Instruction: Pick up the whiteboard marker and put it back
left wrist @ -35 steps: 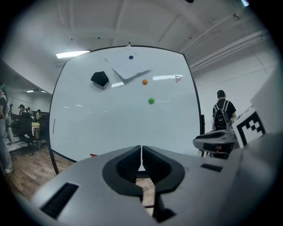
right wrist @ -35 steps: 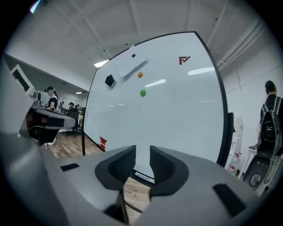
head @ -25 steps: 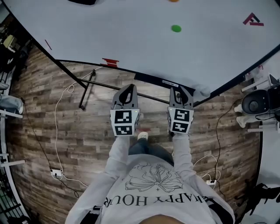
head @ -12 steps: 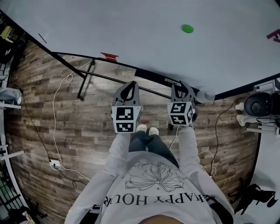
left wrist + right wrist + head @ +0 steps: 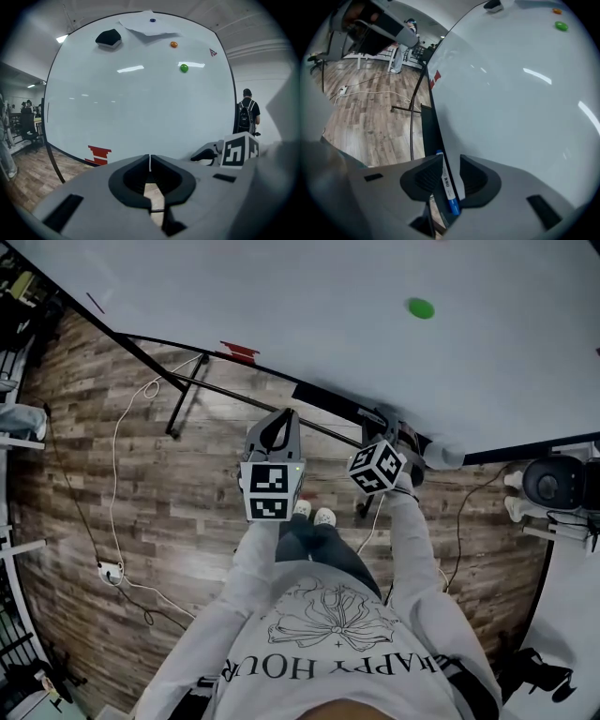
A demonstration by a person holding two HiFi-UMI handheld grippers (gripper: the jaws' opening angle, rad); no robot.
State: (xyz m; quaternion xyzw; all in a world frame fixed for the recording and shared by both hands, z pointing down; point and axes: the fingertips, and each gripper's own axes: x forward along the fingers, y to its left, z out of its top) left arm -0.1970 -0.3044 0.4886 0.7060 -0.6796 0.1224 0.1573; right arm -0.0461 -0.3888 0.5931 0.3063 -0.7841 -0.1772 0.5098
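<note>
The head view looks steeply down onto wood floor (image 5: 187, 484) and the lower edge of the whiteboard (image 5: 309, 324). The left gripper view faces the board squarely; the right gripper view skims along it, close. All 3 share the green magnet (image 5: 421, 307).

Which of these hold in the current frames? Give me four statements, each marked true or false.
1. The fingers of the left gripper are together with nothing between them. True.
2. The whiteboard marker has a red cap. False: its cap is blue.
3. The whiteboard marker lies between the fingers of the right gripper, along the tray. True; those fingers are opening and do not clamp it.
4. The green magnet lies on the floor. False: it sits on the whiteboard.
</note>
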